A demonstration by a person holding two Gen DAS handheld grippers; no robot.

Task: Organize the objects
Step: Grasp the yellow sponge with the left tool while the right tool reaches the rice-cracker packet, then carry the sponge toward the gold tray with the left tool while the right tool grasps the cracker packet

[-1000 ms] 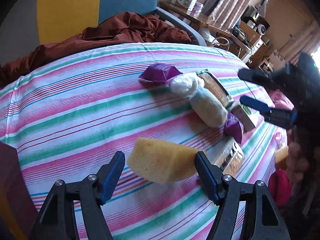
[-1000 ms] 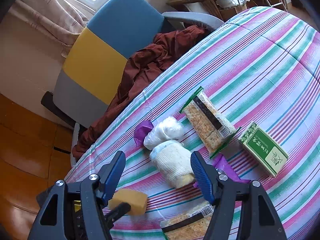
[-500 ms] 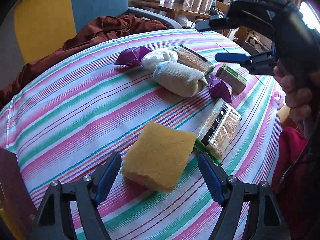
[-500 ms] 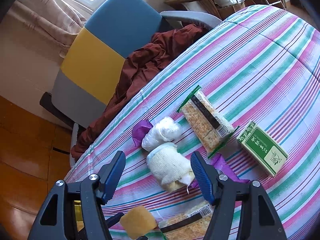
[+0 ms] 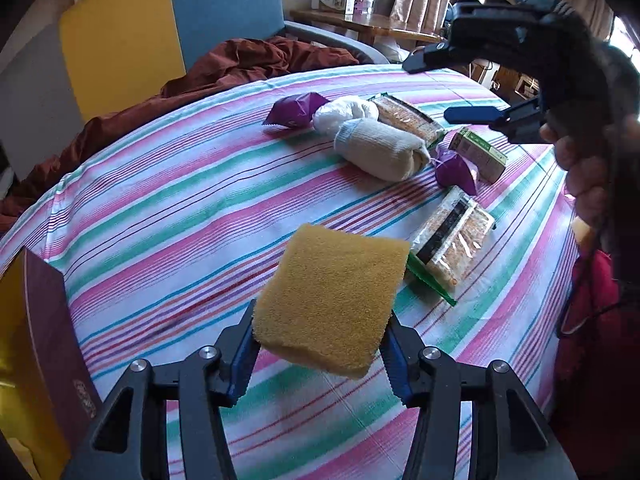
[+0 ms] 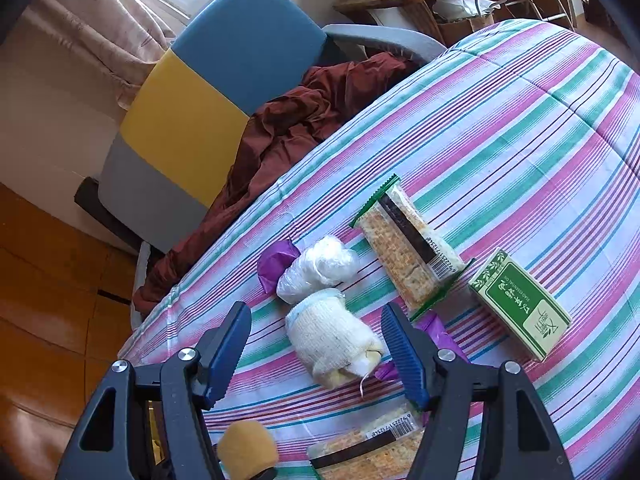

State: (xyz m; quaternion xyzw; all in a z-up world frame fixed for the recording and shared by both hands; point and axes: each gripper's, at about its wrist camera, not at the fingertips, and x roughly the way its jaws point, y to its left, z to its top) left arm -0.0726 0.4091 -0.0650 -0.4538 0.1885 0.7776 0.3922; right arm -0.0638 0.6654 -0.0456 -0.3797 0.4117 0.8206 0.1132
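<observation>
Two grippers in play. Your left gripper (image 5: pixel 320 354) has just been closing and now pinches the yellow sponge (image 5: pixel 332 300) between its blue pads, low centre of the left wrist view; sponge looks lifted off the striped cloth (image 5: pixel 180 208). In the right wrist view the same sponge (image 6: pixel 247 450) peeks in at the bottom edge, left of centre. Your right gripper (image 6: pixel 316 354) hangs with jaws apart, nothing between the pads, above a rolled white sock (image 6: pixel 332 338) mid-frame. Just above the sock lies a white plastic bundle (image 6: pixel 318 268), touching a purple packet (image 6: pixel 276 260). Right of those: a cracker pack (image 6: pixel 408 248), then a green box (image 6: pixel 520 304) near the right side. A second cracker pack (image 5: pixel 452 240) sits just right of the sponge in the left wrist view. Dark red box (image 5: pixel 44 360) at lower left edge there.
</observation>
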